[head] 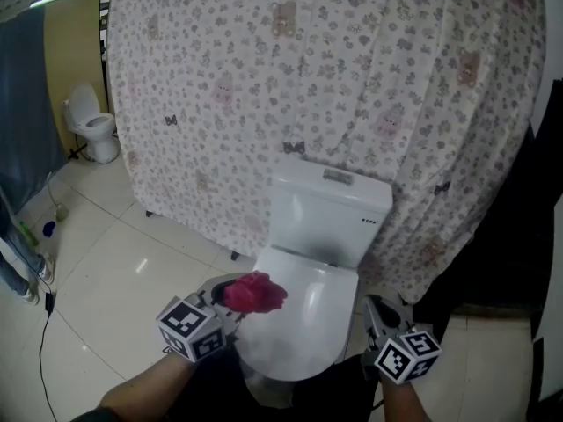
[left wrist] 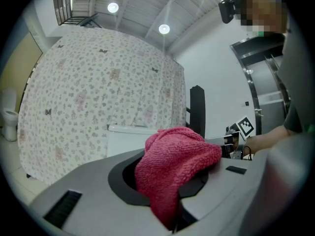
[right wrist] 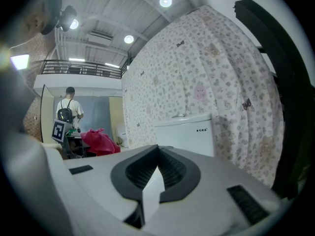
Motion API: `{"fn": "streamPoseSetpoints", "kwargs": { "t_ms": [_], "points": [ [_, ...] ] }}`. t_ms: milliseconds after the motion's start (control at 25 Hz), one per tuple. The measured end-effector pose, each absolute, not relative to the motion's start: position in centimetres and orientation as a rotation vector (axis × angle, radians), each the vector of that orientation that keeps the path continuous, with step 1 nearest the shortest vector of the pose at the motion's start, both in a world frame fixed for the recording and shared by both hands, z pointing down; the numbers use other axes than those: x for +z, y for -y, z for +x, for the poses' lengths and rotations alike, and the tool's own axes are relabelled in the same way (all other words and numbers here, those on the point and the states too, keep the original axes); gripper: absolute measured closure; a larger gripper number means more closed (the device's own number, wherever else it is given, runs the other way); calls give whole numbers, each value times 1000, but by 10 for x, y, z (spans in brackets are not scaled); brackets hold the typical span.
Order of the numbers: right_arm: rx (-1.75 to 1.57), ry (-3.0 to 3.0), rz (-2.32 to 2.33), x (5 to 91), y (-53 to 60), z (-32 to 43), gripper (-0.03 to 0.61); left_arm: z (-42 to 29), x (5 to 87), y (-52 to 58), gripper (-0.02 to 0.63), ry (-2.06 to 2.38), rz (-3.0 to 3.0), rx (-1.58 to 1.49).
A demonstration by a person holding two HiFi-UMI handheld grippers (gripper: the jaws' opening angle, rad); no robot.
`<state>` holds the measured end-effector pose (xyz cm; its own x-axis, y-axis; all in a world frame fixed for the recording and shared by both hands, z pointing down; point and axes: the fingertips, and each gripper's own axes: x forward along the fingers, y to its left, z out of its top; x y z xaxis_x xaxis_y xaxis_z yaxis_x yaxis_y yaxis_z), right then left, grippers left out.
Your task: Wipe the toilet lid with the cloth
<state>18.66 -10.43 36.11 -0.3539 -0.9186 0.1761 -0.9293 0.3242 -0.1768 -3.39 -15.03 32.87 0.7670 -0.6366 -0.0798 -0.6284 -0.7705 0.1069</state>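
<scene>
Holding the red cloth (head: 255, 294) clamped in your left gripper (head: 231, 309), you had it at the left edge of the closed toilet lid (head: 303, 323); contact couldn't be told. Your right gripper (head: 379, 315) sat beside the lid's right edge, jaws together, nothing between them.

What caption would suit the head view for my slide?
Left gripper holds a pink cloth near the closed white toilet lid; right gripper is shut and empty.
</scene>
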Motion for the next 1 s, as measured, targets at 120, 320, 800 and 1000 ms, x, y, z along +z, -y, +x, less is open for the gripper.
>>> {"fn": "streamPoseSetpoints", "kwargs": {
  "t_ms": [120,320,800,1000],
  "points": [
    [442,2484,1764,383,114,193,574,-22,349,161,537,1012,2842,-97],
    [524,2444,1734,416,131,190,574,-4,382,183,537,971,2769,-44],
    [672,2383,1665,478,167,173,574,34,466,217,537,943,2637,164],
    [702,2367,1622,499,175,166,574,43,497,227,537,924,2584,277]
  ]
}}
